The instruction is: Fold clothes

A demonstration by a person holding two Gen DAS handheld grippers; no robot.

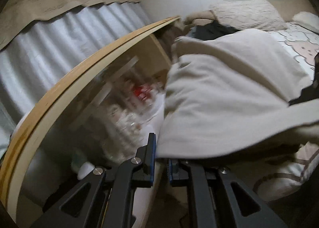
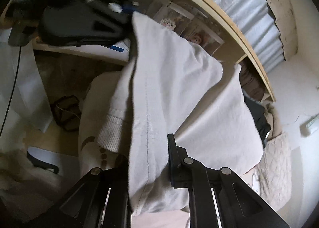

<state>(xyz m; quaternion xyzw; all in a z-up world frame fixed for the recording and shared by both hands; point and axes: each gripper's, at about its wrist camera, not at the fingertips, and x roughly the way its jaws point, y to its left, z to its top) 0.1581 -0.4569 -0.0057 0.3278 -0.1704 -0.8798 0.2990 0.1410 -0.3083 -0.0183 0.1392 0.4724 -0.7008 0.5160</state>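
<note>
Cream garment pinched by both grippers, hanging over the bed.
Left wrist: left gripper nearly closed on an edge, shallow bite, may slip. Right wrist: right gripper clamped on bunched seam; dangling ribbed cuff may fold under.

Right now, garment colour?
Plain off-white garment, with a ribbed cuff; clearest in the right wrist view.

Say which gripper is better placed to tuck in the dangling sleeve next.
Right, probably: the ribbed cuff hangs just beside the right gripper, while the left gripper pinches the cream garment at its far corner, away from it.
</note>
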